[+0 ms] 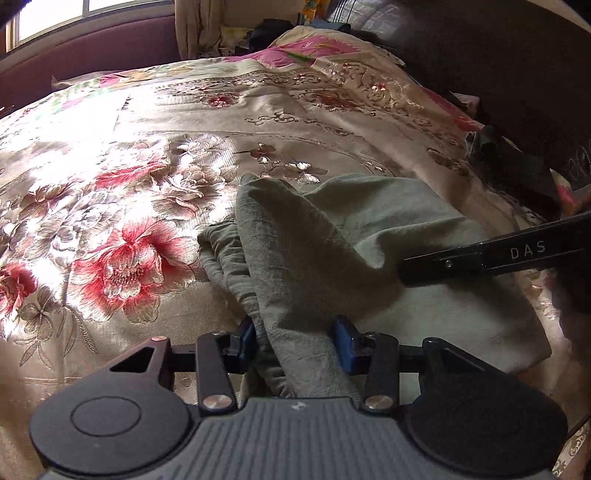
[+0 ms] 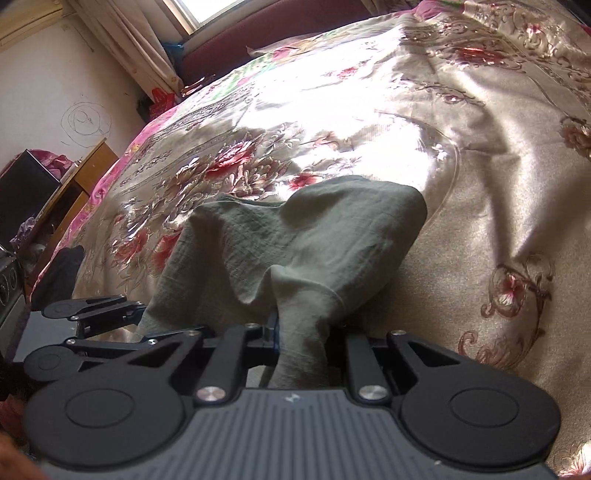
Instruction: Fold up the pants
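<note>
Right gripper (image 2: 306, 332) clamps a bunched fold of grey-green pants (image 2: 295, 243), draped over floral bedspread (image 2: 461, 192); left gripper (image 2: 138, 317) near left.

Daylight from a window (image 1: 55, 18) at the top — hard glare across the satin bedspread (image 1: 110, 122), blown to white in patches. Dim, shadowed right side in the left wrist view. Strong fisheye bending at edges — soft corners, slight blur.
</note>
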`<action>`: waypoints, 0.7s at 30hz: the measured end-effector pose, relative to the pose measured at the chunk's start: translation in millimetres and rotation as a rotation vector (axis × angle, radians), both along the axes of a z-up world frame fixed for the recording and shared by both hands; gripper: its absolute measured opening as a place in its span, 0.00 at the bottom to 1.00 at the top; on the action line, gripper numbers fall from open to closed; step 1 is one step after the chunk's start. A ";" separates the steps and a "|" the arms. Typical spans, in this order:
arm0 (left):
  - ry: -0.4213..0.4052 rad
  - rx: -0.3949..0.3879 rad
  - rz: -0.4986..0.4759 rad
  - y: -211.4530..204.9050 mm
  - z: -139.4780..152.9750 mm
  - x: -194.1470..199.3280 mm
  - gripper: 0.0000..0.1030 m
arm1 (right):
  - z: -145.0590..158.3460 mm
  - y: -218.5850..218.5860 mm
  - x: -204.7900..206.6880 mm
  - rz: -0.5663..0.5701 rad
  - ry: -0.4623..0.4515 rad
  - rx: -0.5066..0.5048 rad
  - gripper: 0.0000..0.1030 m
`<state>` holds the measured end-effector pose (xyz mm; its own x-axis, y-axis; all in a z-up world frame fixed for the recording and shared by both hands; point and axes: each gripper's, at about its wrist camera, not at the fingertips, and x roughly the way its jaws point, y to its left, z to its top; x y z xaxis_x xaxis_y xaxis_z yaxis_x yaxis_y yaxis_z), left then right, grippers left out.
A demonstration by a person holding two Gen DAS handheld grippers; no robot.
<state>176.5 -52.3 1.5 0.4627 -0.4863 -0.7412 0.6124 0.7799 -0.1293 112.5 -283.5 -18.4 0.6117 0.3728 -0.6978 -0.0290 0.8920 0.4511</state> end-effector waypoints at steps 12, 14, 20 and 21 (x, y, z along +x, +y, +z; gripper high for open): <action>-0.017 0.056 0.010 -9.2 -7.8 1.4 0.75 | -7.1 -4.6 -2.8 -0.023 -0.009 0.021 0.24; -0.012 0.053 0.012 -8.4 -9.1 3.5 0.78 | -8.9 -5.4 -2.3 -0.026 -0.007 0.023 0.25; -0.028 0.063 0.001 -12.4 -11.6 4.8 0.83 | -10.5 -5.4 -2.3 -0.034 -0.004 0.024 0.26; -0.032 0.063 0.002 -13.8 -12.2 5.4 0.84 | -10.5 -5.3 -2.0 -0.035 -0.004 0.022 0.26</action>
